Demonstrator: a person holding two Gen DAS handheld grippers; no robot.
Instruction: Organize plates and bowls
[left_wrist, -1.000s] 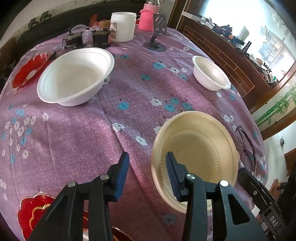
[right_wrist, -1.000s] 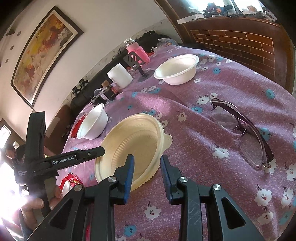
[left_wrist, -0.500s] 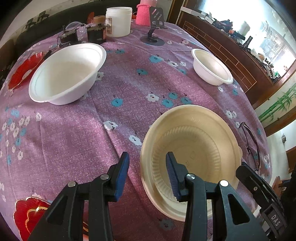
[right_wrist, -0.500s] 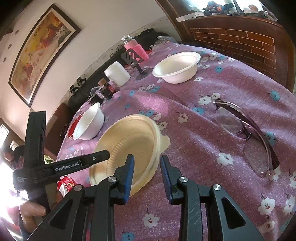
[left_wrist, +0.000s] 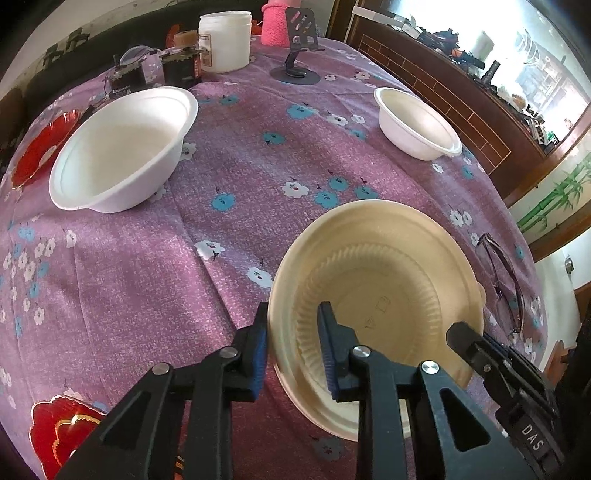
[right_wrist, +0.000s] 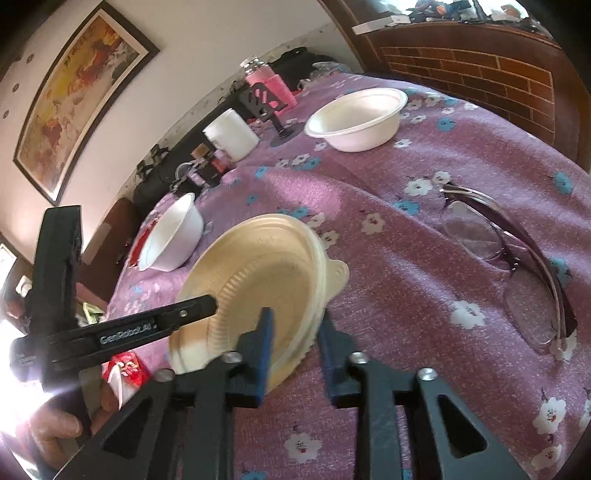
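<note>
A cream ribbed plastic bowl (left_wrist: 384, 295) sits tilted near the table's front, also in the right wrist view (right_wrist: 269, 269). My left gripper (left_wrist: 293, 343) straddles its near-left rim, one pad outside and one inside, jaws closing on the wall. My right gripper (right_wrist: 295, 343) clamps the opposite rim, its jaws closing too. One finger of the right gripper (left_wrist: 469, 343) shows at the bowl's far edge in the left wrist view. A large white bowl (left_wrist: 118, 147) stands at the back left, a smaller white bowl (left_wrist: 417, 122) at the back right.
Purple flowered cloth (left_wrist: 240, 155) covers the table. Red plates lie at the left edge (left_wrist: 37, 147) and front left (left_wrist: 62, 432). Eyeglasses (right_wrist: 509, 258) lie right of the cream bowl. A white jar (left_wrist: 225, 40), phone stand (left_wrist: 299, 44) and small jars line the back. A hand (right_wrist: 55, 432) holds the left gripper.
Both pairs of jaws have narrowed onto the cream bowl's rim. The bowl now stands more tilted between them. Neither hand has shifted much.
</note>
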